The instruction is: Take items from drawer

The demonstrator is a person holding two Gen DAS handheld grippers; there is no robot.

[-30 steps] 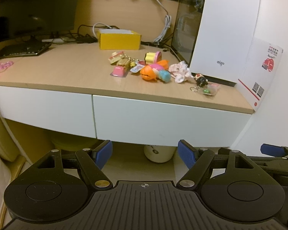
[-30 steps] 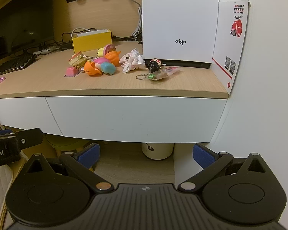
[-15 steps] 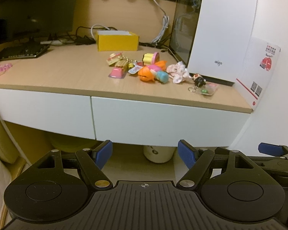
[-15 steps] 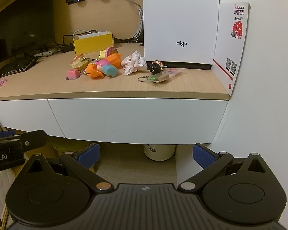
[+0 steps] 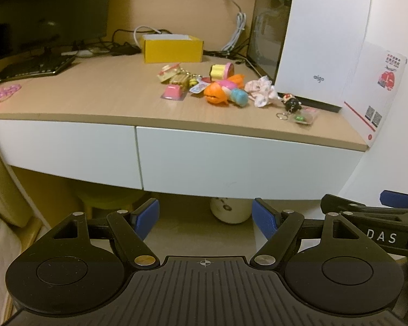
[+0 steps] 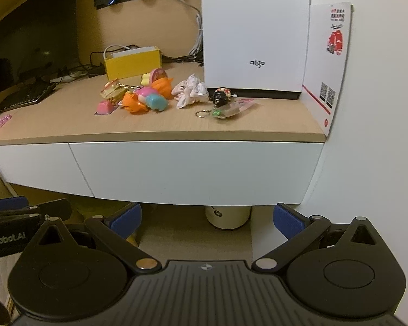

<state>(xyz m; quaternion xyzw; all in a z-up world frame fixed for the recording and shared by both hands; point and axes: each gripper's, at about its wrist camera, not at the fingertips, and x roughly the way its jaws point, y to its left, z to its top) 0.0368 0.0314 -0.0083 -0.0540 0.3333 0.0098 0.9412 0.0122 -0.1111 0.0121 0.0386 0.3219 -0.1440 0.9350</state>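
Two hand-held grippers, left (image 5: 205, 214) and right (image 6: 207, 217), wide open, empty, below closed drawer (image 6: 198, 172); toys (image 6: 138, 97) already lying ahead on surface (image 6: 160, 125).

The wooden desk (image 5: 95, 100) carries a yellow box (image 5: 172, 48), a keyboard (image 5: 30, 68), a white computer case (image 5: 323, 38) — and a cluster of small toys (image 5: 220, 87) near its front edge.

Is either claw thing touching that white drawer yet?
Apart. In both wrist views the left gripper and right gripper hang open below the drawer, floor between.
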